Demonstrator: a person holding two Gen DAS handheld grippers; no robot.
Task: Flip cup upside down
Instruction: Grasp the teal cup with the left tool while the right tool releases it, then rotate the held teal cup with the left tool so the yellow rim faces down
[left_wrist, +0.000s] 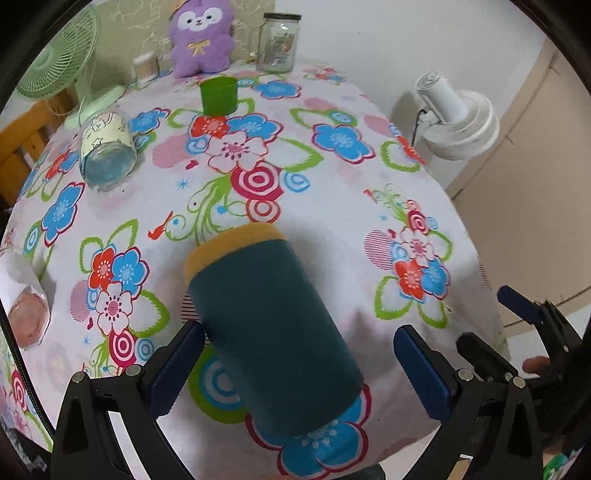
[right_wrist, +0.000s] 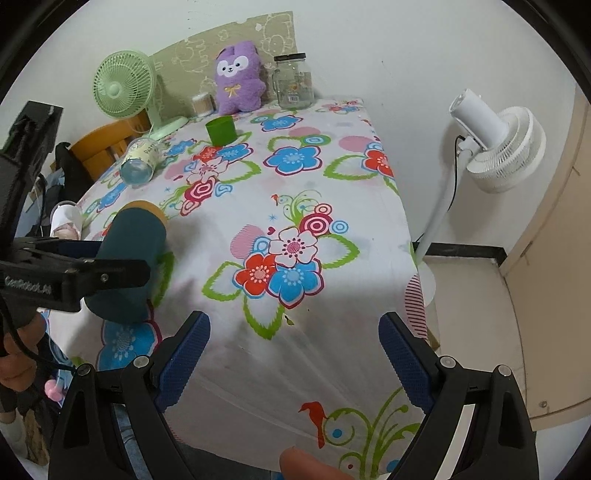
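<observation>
A dark teal cup (left_wrist: 273, 332) with a yellow rim lies tilted, rim pointing away, over the flowered tablecloth (left_wrist: 332, 206). It sits between the wide-open jaws of my left gripper (left_wrist: 295, 365); only the left finger (left_wrist: 177, 365) is close to it, and I cannot tell whether they touch. The cup looks blurred. In the right wrist view the cup (right_wrist: 129, 262) is at the left, with the left gripper (right_wrist: 74, 273) beside it. My right gripper (right_wrist: 291, 362) is open and empty over the table's near right part.
A green cup (left_wrist: 218, 95) stands upright at the back. A glass jar (left_wrist: 107, 153) lies on its side at the left. A purple plush (left_wrist: 202, 37), a tall jar (left_wrist: 277, 42) and a green fan (left_wrist: 55, 62) line the back. A white fan (right_wrist: 495, 147) stands right of the table.
</observation>
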